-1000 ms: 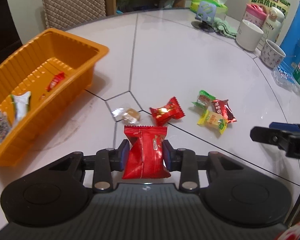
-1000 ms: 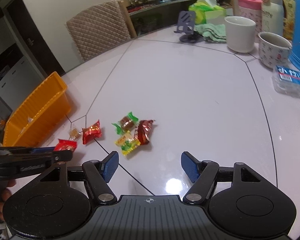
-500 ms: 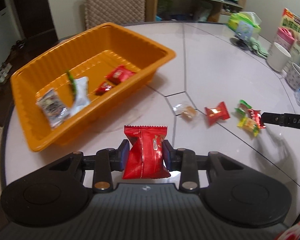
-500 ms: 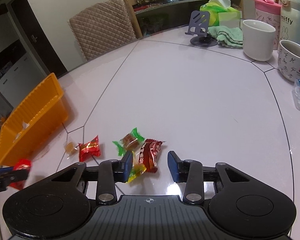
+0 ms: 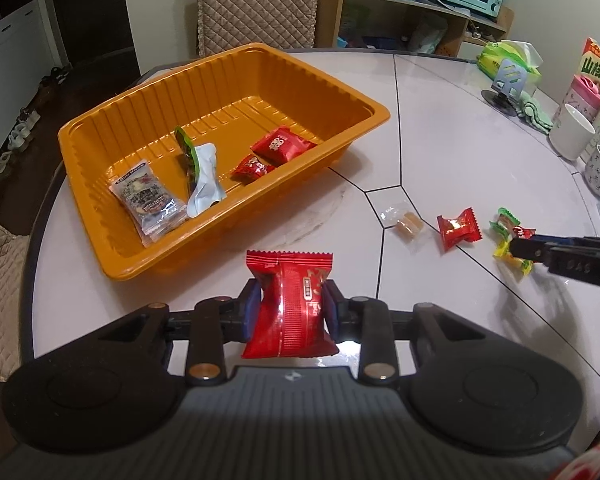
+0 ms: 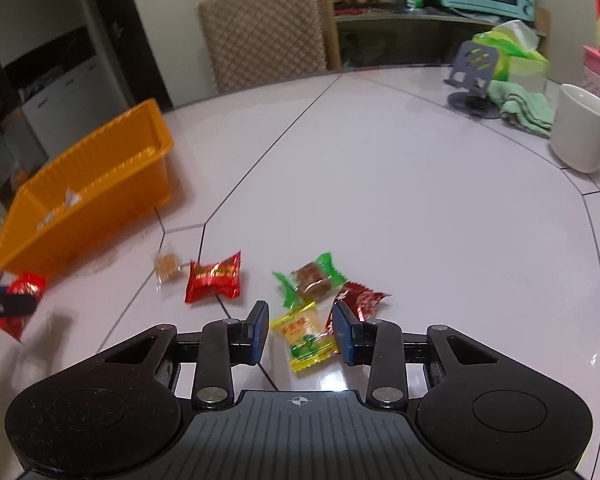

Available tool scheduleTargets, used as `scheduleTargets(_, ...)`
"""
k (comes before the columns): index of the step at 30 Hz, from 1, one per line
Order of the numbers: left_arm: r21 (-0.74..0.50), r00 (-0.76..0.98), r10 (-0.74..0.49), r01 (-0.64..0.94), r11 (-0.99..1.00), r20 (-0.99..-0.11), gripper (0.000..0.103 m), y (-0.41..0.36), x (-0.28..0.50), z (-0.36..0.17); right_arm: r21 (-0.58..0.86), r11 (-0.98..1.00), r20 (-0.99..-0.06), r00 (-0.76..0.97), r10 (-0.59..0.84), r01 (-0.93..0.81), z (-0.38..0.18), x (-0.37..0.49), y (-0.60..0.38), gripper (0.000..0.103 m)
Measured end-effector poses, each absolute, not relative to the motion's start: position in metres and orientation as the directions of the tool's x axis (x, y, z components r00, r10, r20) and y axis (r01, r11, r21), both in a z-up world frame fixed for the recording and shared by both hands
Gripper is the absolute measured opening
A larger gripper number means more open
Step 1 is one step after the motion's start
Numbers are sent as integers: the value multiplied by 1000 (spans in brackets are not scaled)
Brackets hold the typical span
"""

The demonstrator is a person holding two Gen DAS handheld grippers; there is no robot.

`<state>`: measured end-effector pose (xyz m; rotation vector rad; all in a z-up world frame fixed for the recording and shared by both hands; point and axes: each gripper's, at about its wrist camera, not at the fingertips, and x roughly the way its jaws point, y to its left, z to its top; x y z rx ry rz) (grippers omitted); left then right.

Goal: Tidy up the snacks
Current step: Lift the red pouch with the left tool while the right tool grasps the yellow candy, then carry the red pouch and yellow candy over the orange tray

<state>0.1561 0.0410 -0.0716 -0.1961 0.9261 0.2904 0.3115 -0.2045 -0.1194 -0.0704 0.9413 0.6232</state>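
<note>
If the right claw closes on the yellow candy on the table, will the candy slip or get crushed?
The yellow candy lies flat between the closing pads of the right claw. Its glossy wrapper looks slippery, so it may slide. The loose, crinkled wrapper ends will probably fold, not resist. It looks small and light, so it should lift easily.

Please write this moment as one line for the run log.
left tongs: closing on red packet | right tongs: closing around yellow candy | orange tray: four snacks

Each black tool [image 5: 290,312] has blue pads [image 6: 260,330] and silver screws.
</note>
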Motion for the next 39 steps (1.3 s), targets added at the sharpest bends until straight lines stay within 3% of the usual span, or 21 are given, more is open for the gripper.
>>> scheduleTargets(5, -47, 569, 155, -324, 945, -808, 25, 41, 155, -70, 157, 803, -788, 417, 453, -576, -126, 307, -195, 35)
scheduleTargets(8, -46, 571, 154, -321, 946, -806, 25, 40, 154, -69, 116, 793, -798, 419, 433, -599, -130, 303, -189, 24)
scheduleTargets(11, -46, 572, 152, -317, 947, -806, 25, 40, 154, -68, 112, 796, -799, 423, 428, -594, -130, 301, -189, 23)
scheduleTargets(39, -82, 637, 132, -296, 952, -760, 25, 40, 146, -39, 219, 747, -742, 390, 545, -628, -80, 278, -175, 22)
